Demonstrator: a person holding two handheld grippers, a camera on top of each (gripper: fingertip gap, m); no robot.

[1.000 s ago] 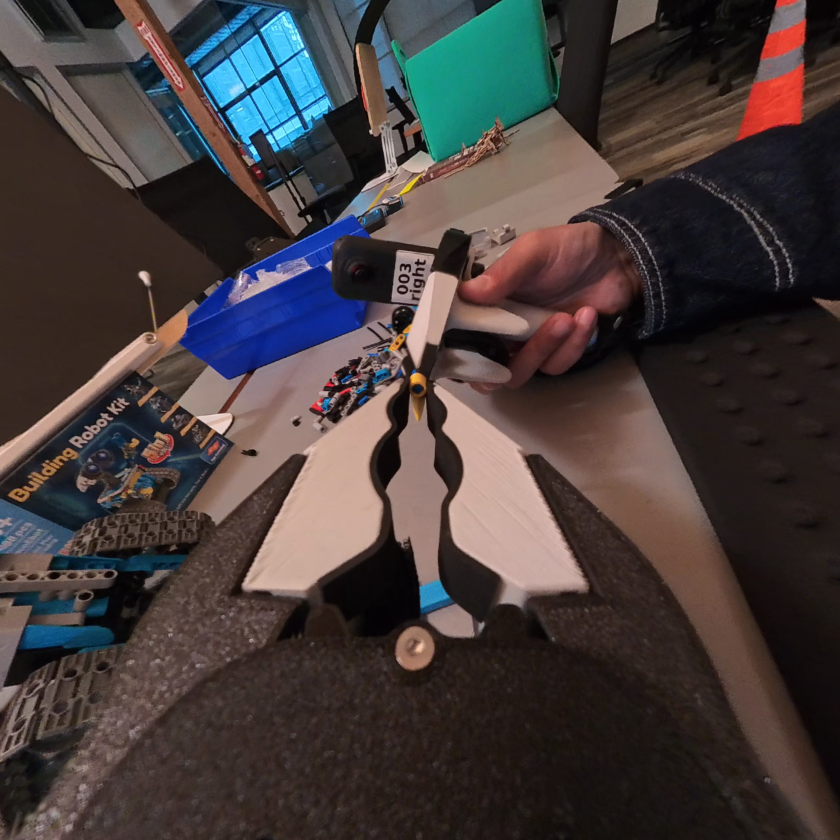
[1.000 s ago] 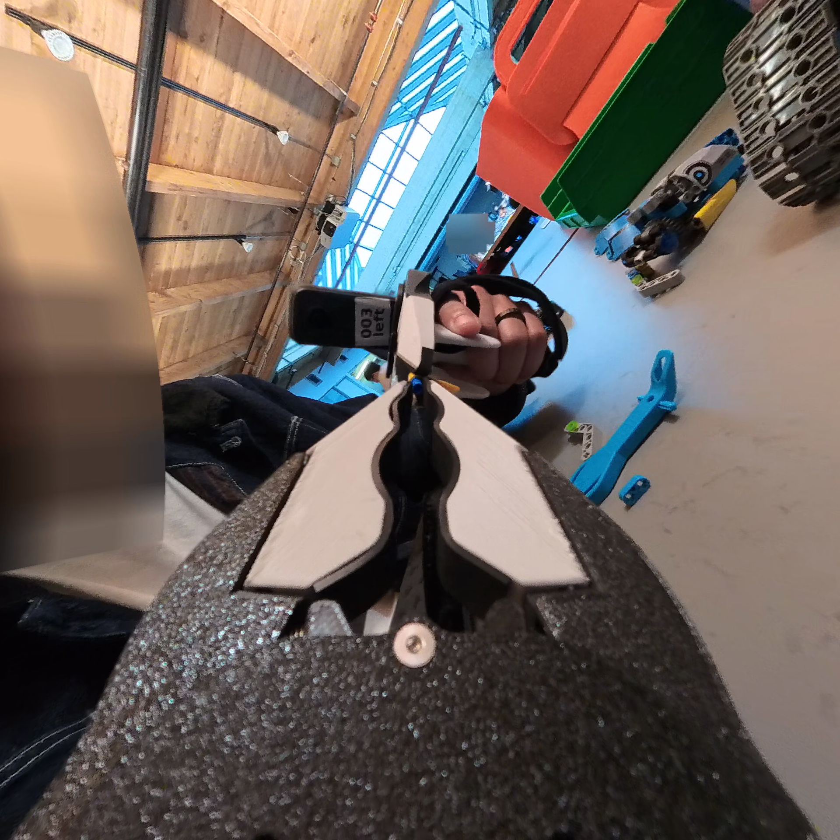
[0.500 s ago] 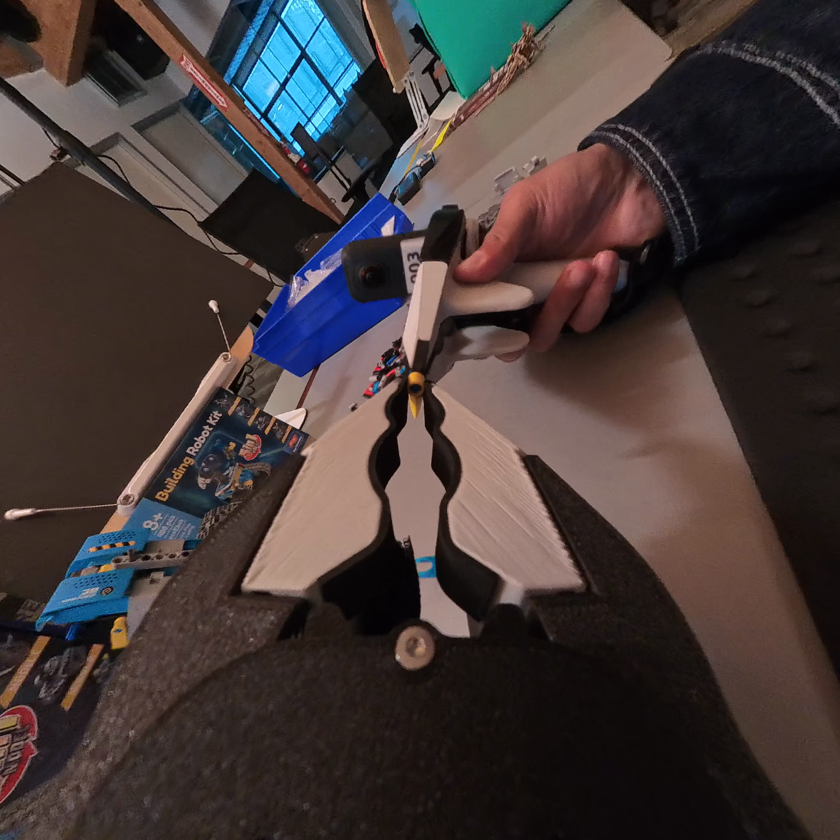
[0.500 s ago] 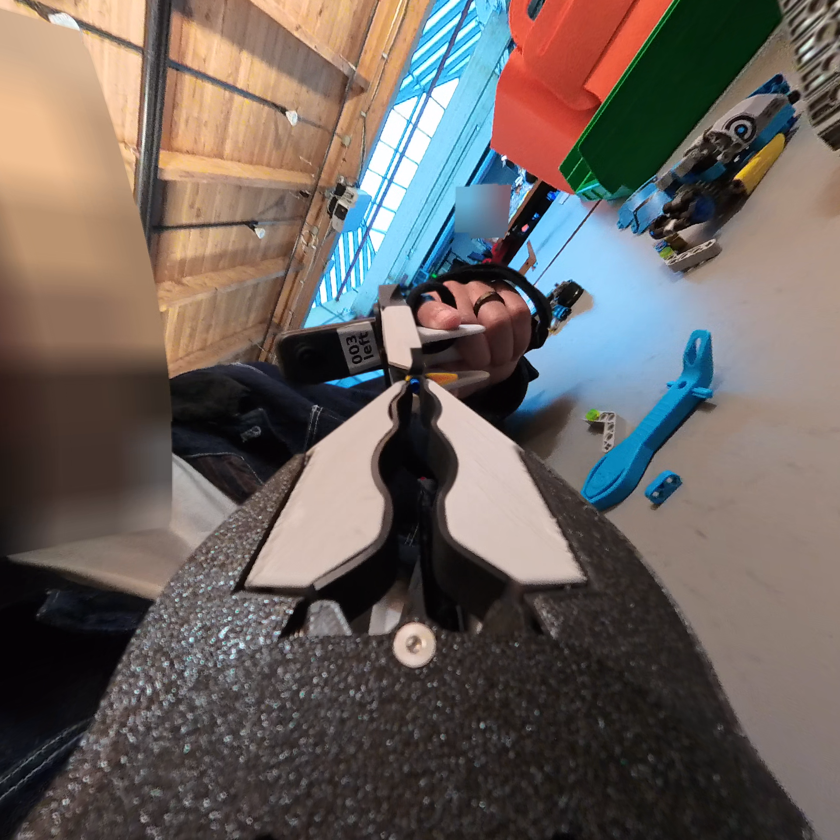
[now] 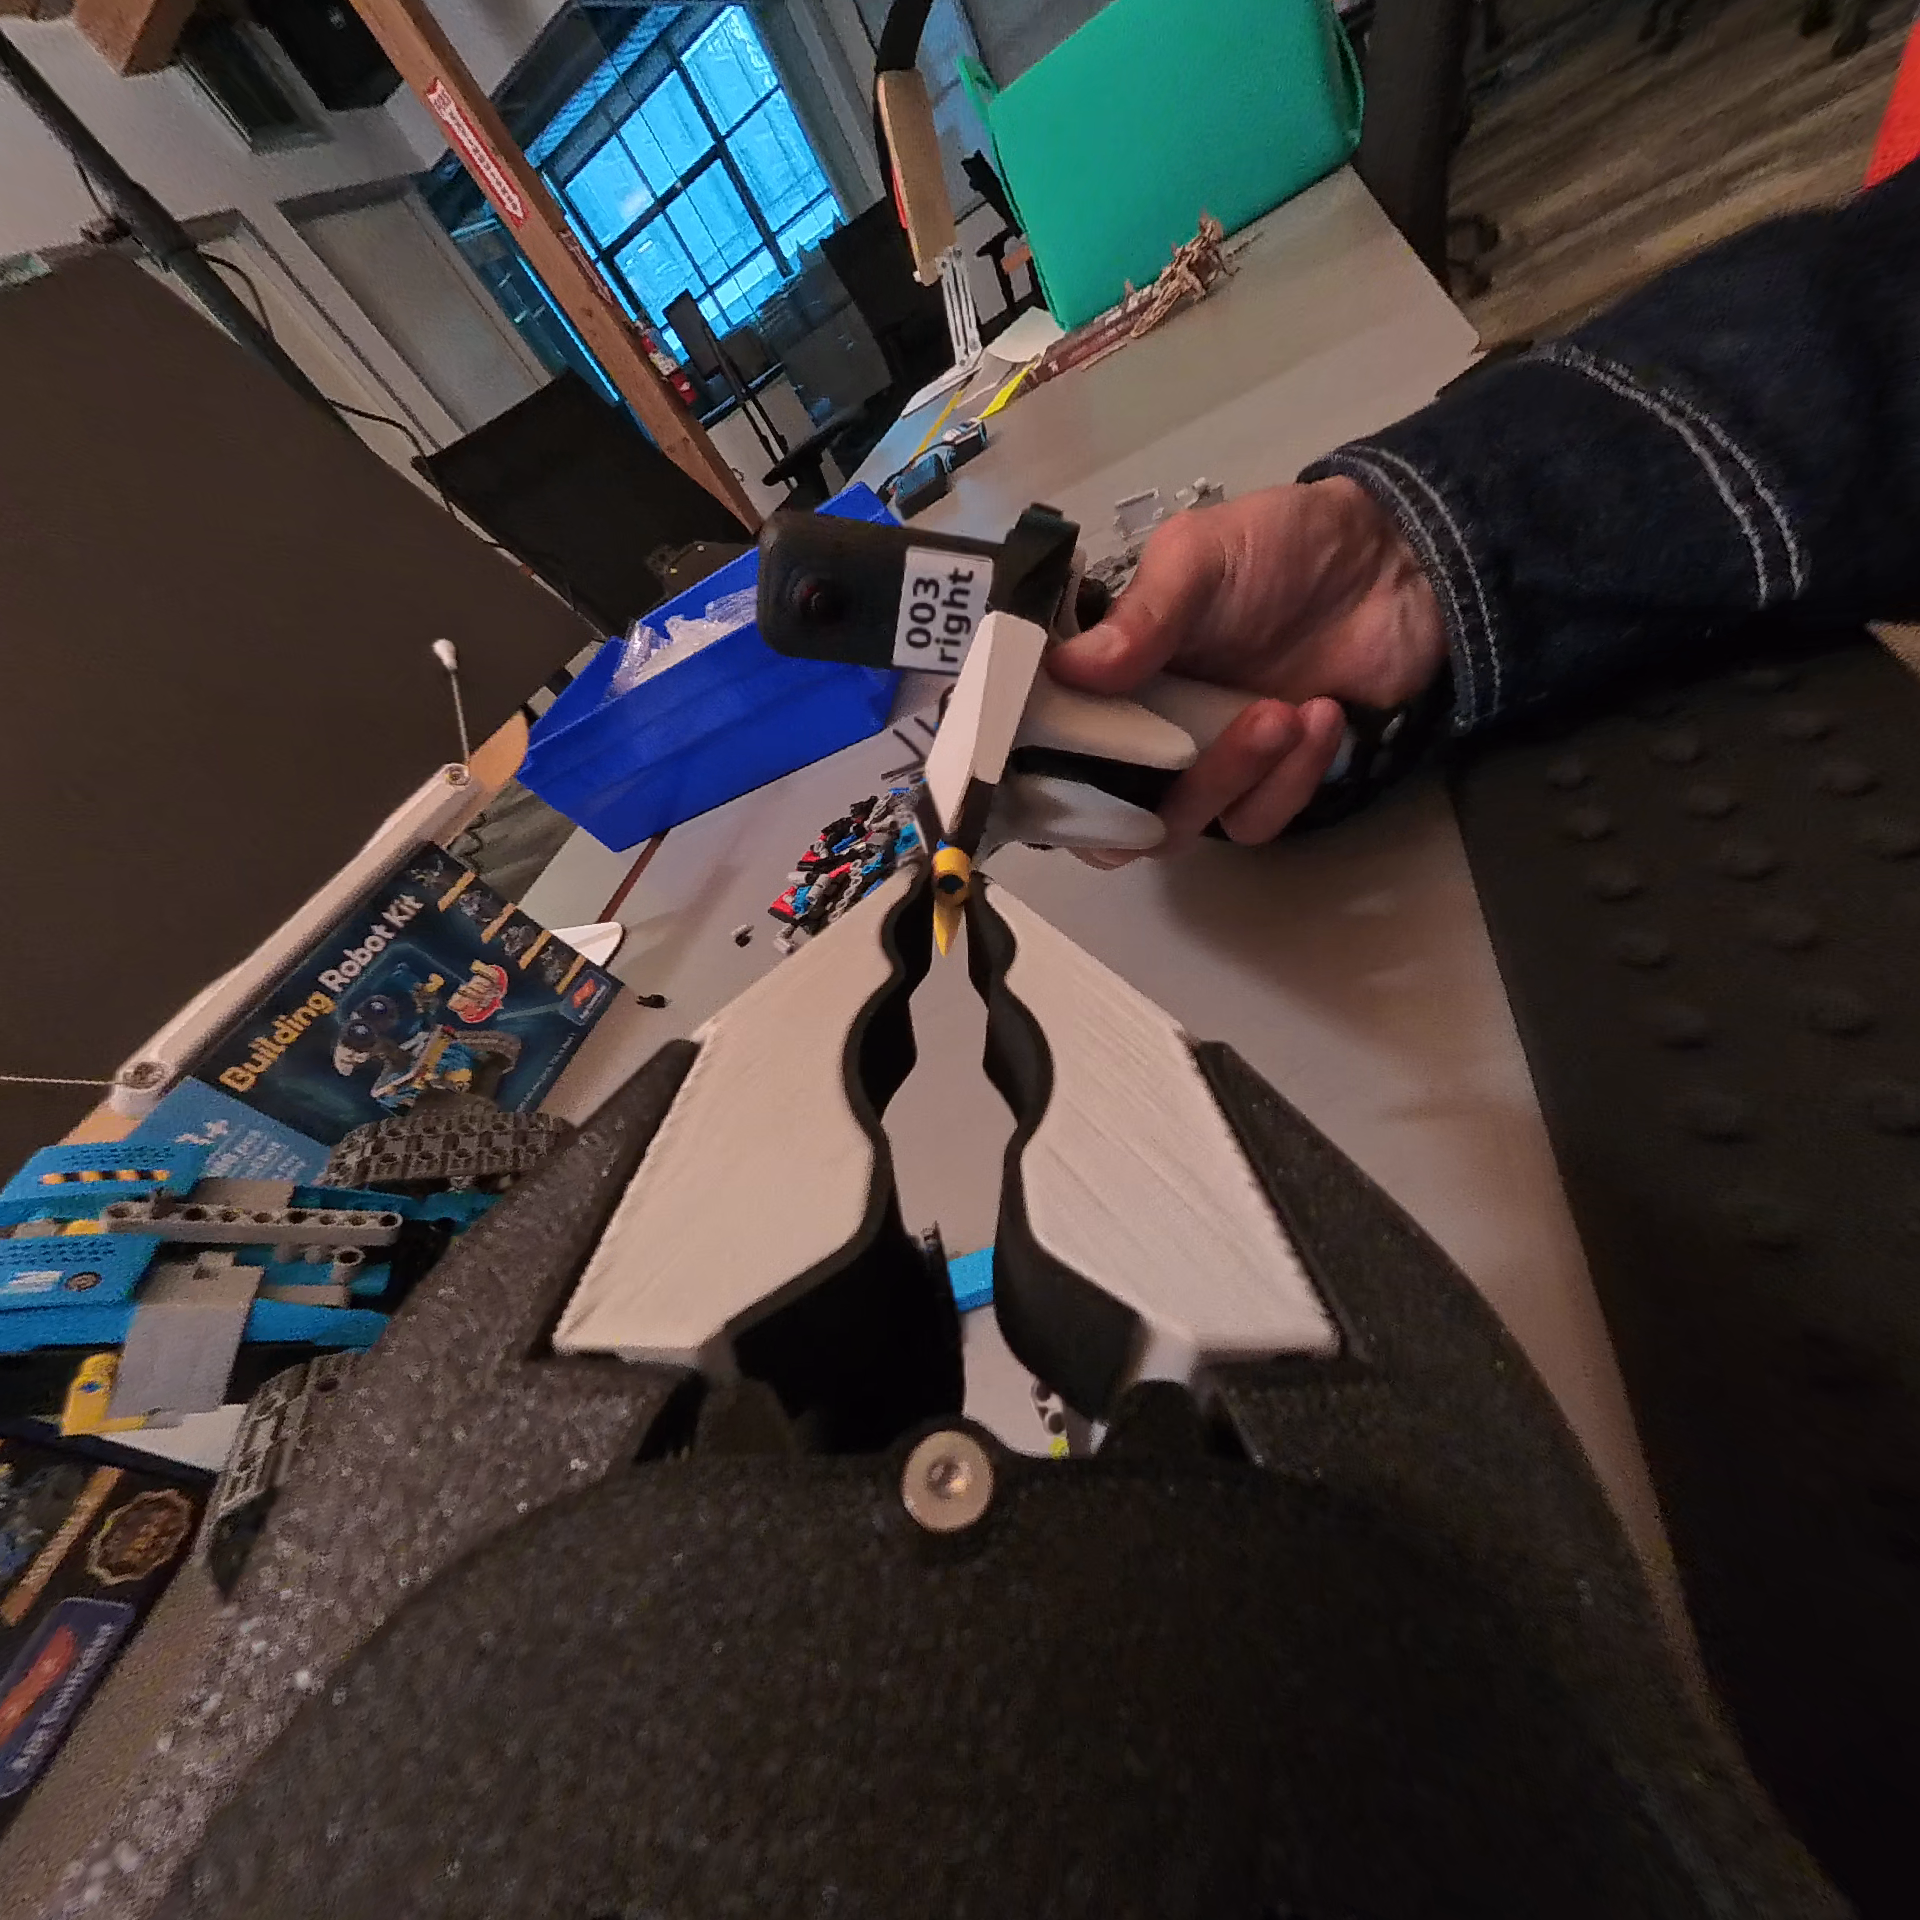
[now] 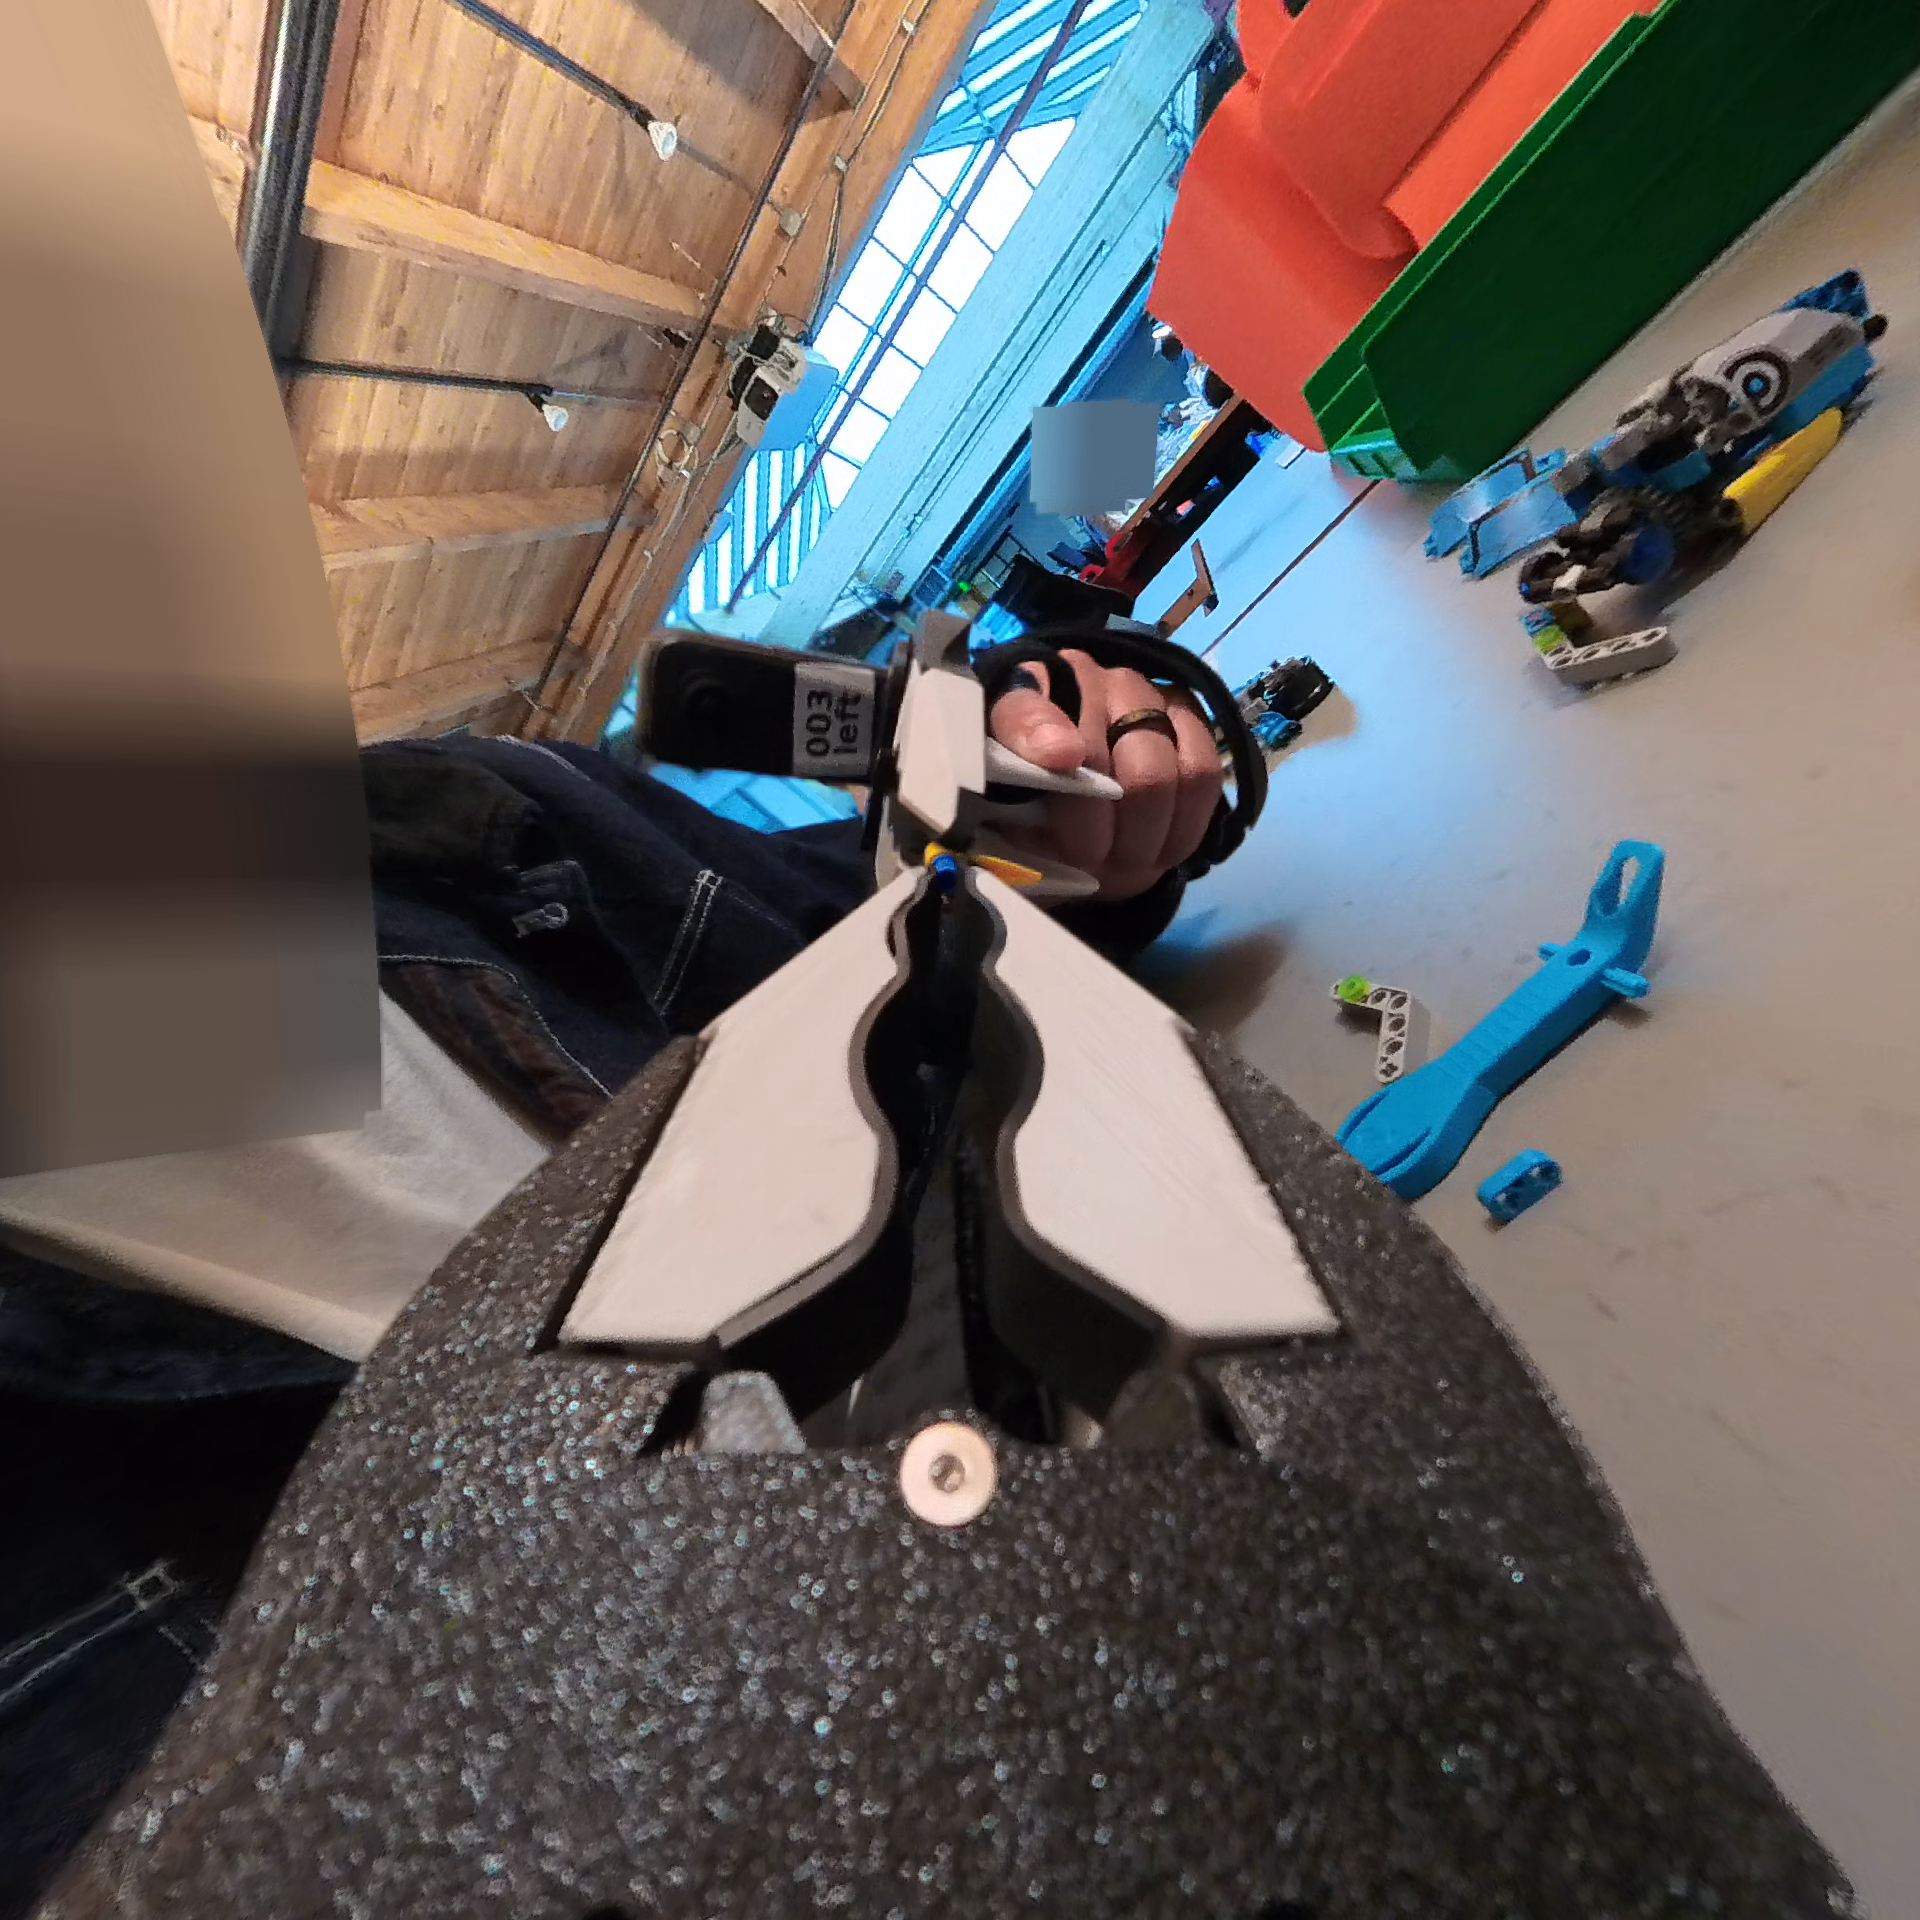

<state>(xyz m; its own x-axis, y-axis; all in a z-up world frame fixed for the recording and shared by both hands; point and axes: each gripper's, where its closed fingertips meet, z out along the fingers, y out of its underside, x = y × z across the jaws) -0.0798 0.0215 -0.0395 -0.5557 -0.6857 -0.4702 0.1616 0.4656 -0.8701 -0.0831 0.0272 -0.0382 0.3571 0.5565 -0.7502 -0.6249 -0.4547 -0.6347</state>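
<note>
In the left wrist view, the kit box (image 5: 405,997) and the blue-and-grey toy assembly (image 5: 197,1236) lie at the far left on the counter (image 5: 1299,997), lower in view than half a second ago, when the camera was tilted more steeply; the blue bin (image 5: 717,717) stands behind a scatter of small parts (image 5: 842,862); the left gripper (image 5: 948,920) is clenched on a small yellow pointed piece (image 5: 948,894), as before; the right gripper (image 5: 951,826) meets that piece from the far side, its fingers pressed together, held by a hand (image 5: 1247,644). In the right wrist view, the right gripper (image 6: 951,883) pinches a blue-and-yellow bit (image 6: 940,860); a blue lever-shaped part (image 6: 1496,1049) lies on the counter to the right.
</note>
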